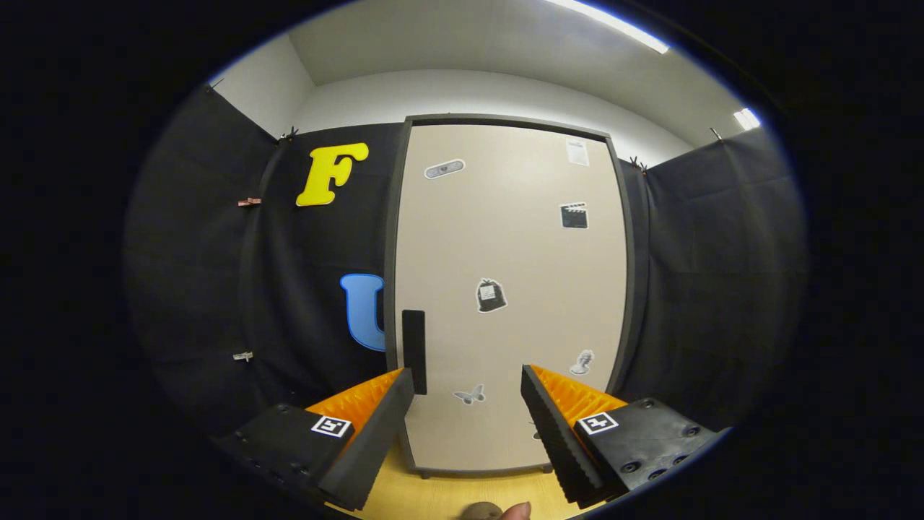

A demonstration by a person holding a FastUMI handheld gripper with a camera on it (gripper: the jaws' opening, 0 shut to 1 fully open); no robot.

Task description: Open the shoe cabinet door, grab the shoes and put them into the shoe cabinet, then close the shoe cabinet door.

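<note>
Readable text: none.
Shoe cabinet door [505, 289]: picture stickers [491, 295] only, too small to read; white paper label [577, 152] near the top, print too small to make out.
Gripper [468, 393]: fingers apart, each bearing a square black-and-white marker [331, 425], pattern only, no letters.

Gripper [468, 383] fingers spread apart, empty, facing closed shoe cabinet door [505, 289] (beige, with stickers); dark handle [413, 350] just beyond left finger.
</note>
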